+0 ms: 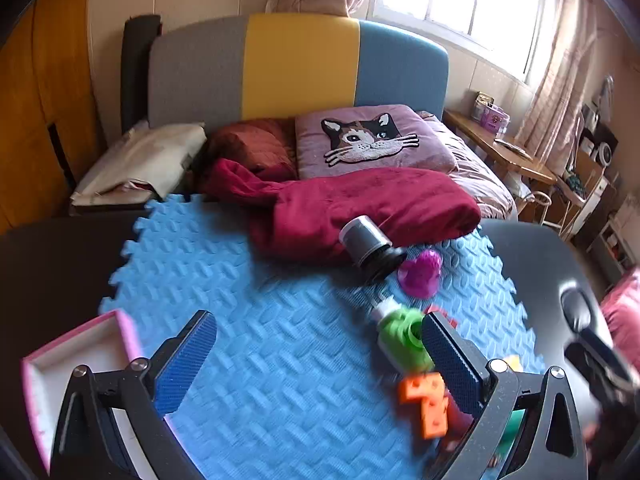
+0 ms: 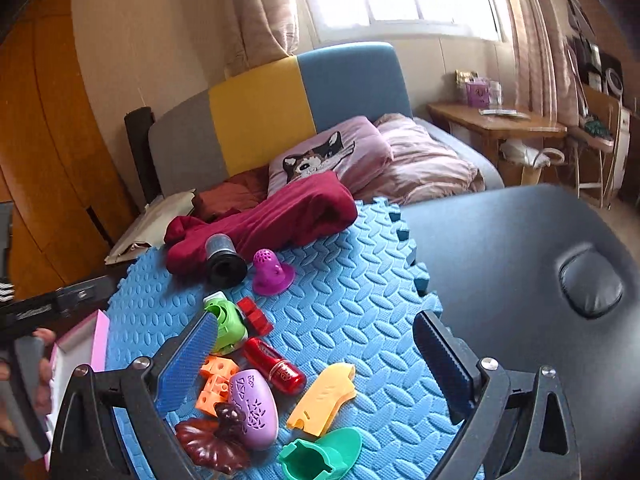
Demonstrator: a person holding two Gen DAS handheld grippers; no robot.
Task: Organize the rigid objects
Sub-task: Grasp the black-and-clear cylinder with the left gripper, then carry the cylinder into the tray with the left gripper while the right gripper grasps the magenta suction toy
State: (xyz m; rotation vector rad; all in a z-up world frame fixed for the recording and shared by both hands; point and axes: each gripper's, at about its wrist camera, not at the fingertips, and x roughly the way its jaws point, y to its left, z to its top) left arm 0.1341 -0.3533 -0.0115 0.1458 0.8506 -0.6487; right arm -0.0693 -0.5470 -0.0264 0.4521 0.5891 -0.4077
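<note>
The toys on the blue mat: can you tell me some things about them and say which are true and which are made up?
1. Both claws, left and right, are open and hold nothing. True.
2. The pink tray is full of toys. False: it looks empty.
3. The red bottle lies on its side. True.
4. The yellow piece sits on the red blanket. False: it lies on the blue mat.

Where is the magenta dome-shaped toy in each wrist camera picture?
Left wrist view: magenta dome-shaped toy right of centre, beside the black cylinder.
Right wrist view: left of centre, right of the same cylinder.
Shared landmark: dark red blanket behind both.
</note>
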